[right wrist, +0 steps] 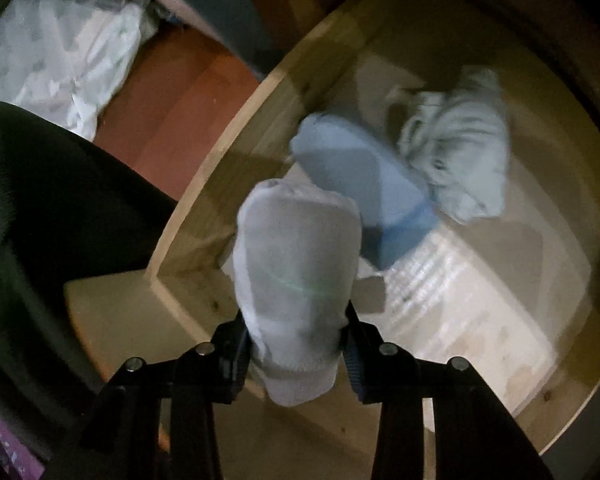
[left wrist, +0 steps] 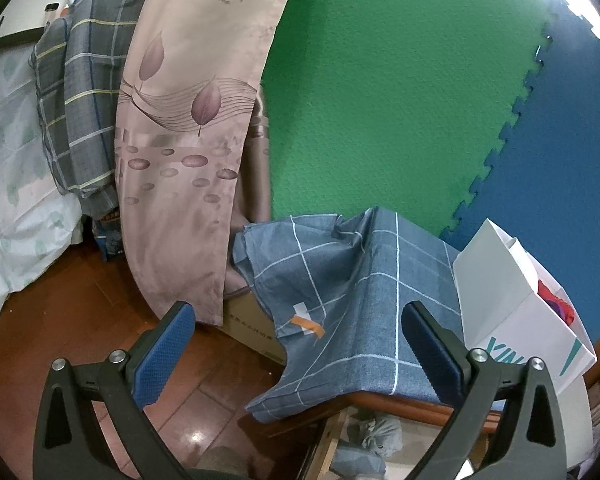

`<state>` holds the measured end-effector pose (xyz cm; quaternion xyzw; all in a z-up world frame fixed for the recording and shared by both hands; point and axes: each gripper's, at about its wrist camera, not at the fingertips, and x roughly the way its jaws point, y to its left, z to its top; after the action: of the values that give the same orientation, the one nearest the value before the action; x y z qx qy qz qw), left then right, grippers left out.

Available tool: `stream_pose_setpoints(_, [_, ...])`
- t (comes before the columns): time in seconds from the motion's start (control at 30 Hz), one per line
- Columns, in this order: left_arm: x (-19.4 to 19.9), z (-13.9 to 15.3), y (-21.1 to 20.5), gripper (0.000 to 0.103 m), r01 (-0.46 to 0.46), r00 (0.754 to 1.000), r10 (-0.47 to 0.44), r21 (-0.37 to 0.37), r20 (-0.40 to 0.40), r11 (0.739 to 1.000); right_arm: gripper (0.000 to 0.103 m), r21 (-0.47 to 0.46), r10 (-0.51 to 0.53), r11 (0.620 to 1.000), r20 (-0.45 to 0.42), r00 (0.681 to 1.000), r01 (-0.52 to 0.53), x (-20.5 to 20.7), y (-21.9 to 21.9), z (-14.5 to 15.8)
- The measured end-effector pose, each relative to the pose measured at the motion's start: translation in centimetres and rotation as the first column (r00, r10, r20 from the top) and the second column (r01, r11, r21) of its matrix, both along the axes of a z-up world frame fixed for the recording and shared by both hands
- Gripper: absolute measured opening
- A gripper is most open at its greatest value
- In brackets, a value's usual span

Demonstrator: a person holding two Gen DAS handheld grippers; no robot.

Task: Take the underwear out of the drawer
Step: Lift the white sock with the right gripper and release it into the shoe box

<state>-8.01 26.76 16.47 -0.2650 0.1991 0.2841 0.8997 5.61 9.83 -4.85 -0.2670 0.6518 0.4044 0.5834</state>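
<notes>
Left wrist view, near edge: left tool spread wide, nothing between its blue pads, aimed over the cabinet corner.
Cabinet top: blue checked cloth draped over it, hanging off the near left corner.
Right of cloth: white paper bag, something red inside.
Far: green and blue foam mats as backdrop; beige leaf-print curtain to the left, plaid bedding beside it.
Below cloth: open drawer partly seen, grey bundle inside; wood floor to the left.
Right wrist view, centre: right tool points almost straight down, pinching a pale grey rolled underwear piece; pads press on both its sides.
Long axis: roll runs away from the tool, its free end over the near left corner of the drawer; view is blurred.
Still in drawer: blue piece just beyond, light grey-green bundle further right.
Left of drawer: dark rounded shape, cannot tell what it is.
Key relation: held piece sits between the right tool's pads, above the drawer floor by my read; right hand is the nearer one, left is well apart.
Next move, judged: lift clear of the drawer's wooden wall.
</notes>
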Motion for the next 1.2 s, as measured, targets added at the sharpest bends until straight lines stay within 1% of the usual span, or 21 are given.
stream_pose_setpoints(0.13, [0.1,0.0,-0.5,0.102,0.004,1.0,-0.003,0.026,-0.015,1.0,0.04,0.058,-0.054,0.997,0.019,0.998,0.052,-0.4,-2.5,1.9])
stream_pose_setpoints(0.27, [0.4,0.0,-0.8,0.102,0.012,0.999,-0.01,0.042,-0.036,0.999,0.04,0.098,-0.095,0.991,0.035,0.995,0.091,0.3,-6.1,4.1])
stream_pose_setpoints(0.43, [0.8,0.1,-1.4,0.102,0.027,0.998,-0.024,0.058,-0.05,0.998,0.04,0.172,-0.157,0.974,0.056,0.986,0.145,1.0,-10.1,7.8])
stream_pose_setpoints(0.67, [1.3,0.2,-2.1,0.102,0.036,0.996,-0.028,0.091,-0.079,0.995,0.04,0.291,-0.253,0.932,0.093,0.963,0.216,2.5,-15.0,14.1])
stream_pose_setpoints(0.87, [1.8,0.3,-2.6,0.102,0.04,0.994,-0.028,0.114,-0.105,0.993,0.04,0.38,-0.312,0.893,0.143,0.939,0.239,3.2,-17.7,19.8])
stream_pose_setpoints(0.93, [1.9,0.3,-2.8,0.102,0.042,0.993,-0.028,0.122,-0.111,0.992,0.04,0.403,-0.326,0.884,0.166,0.931,0.238,3.4,-18.5,21.7])
stream_pose_setpoints(1.0, [2.0,0.4,-3.0,0.102,0.047,0.992,-0.031,0.135,-0.119,0.99,0.04,0.44,-0.344,0.866,0.182,0.921,0.236,4.1,-19.1,23.7])
stream_pose_setpoints(1.1, [2.1,0.5,-3.2,0.102,0.054,0.991,-0.034,0.149,-0.13,0.987,0.04,0.494,-0.367,0.841,0.216,0.905,0.224,4.8,-20.0,27.5])
stream_pose_setpoints(1.2, [2.4,0.5,-3.6,0.102,0.065,0.989,-0.041,0.168,-0.142,0.984,0.04,0.522,-0.375,0.83,0.262,0.889,0.196,6.1,-20.1,30.8])
